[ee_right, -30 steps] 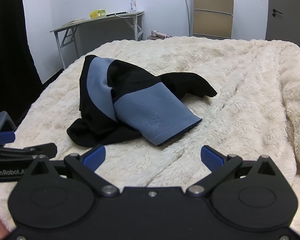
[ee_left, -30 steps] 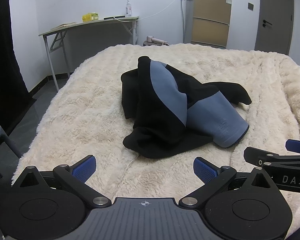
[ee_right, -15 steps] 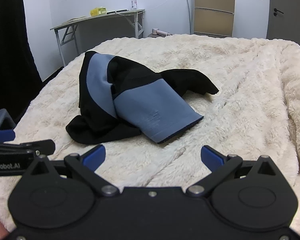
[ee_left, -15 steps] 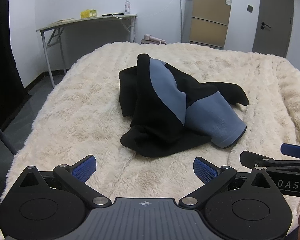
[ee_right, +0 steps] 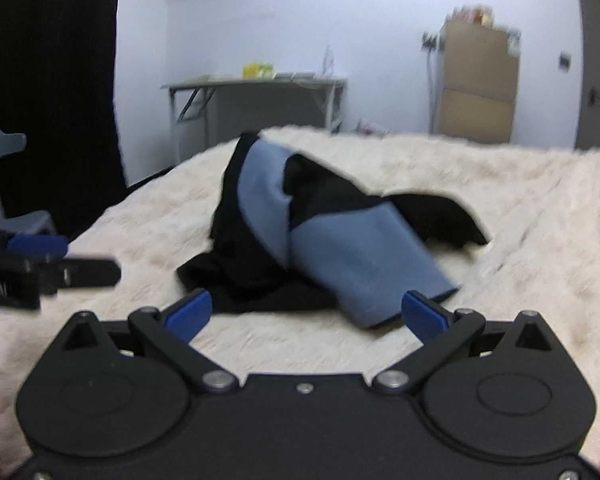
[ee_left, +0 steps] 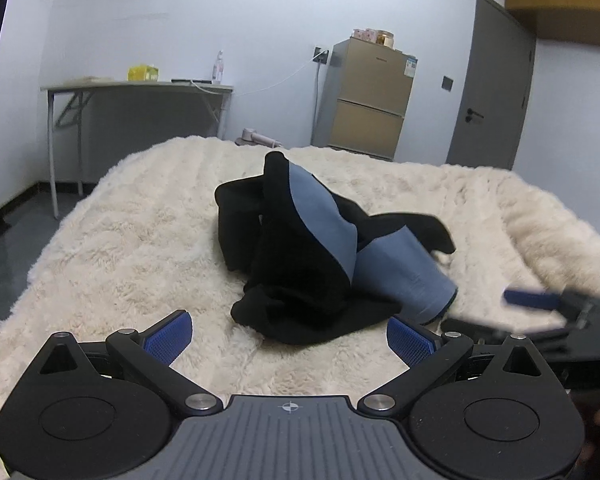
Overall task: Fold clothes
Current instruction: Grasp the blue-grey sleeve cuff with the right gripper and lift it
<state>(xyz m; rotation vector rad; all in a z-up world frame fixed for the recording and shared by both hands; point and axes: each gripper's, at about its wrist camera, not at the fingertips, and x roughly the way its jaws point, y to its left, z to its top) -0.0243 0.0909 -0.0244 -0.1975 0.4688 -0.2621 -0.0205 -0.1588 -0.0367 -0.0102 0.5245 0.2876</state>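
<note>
One black-and-blue garment (ee_left: 320, 264) lies crumpled mid-blanket (ee_left: 112, 264), at 12 o'clock from the spread, empty left gripper (ee_left: 288, 330) and right gripper (ee_right: 304, 316); seemingly soft, light, limp, best pinched at the blue cuff (ee_right: 384, 280) at 1 o'clock.

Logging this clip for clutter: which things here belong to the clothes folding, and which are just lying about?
Belongs to the job:
black and blue garment, crumpled
fluffy blanket under it
left gripper, open
right gripper, open

Just lying about:
folding table
yellow box
bottle
fridge
door
</note>
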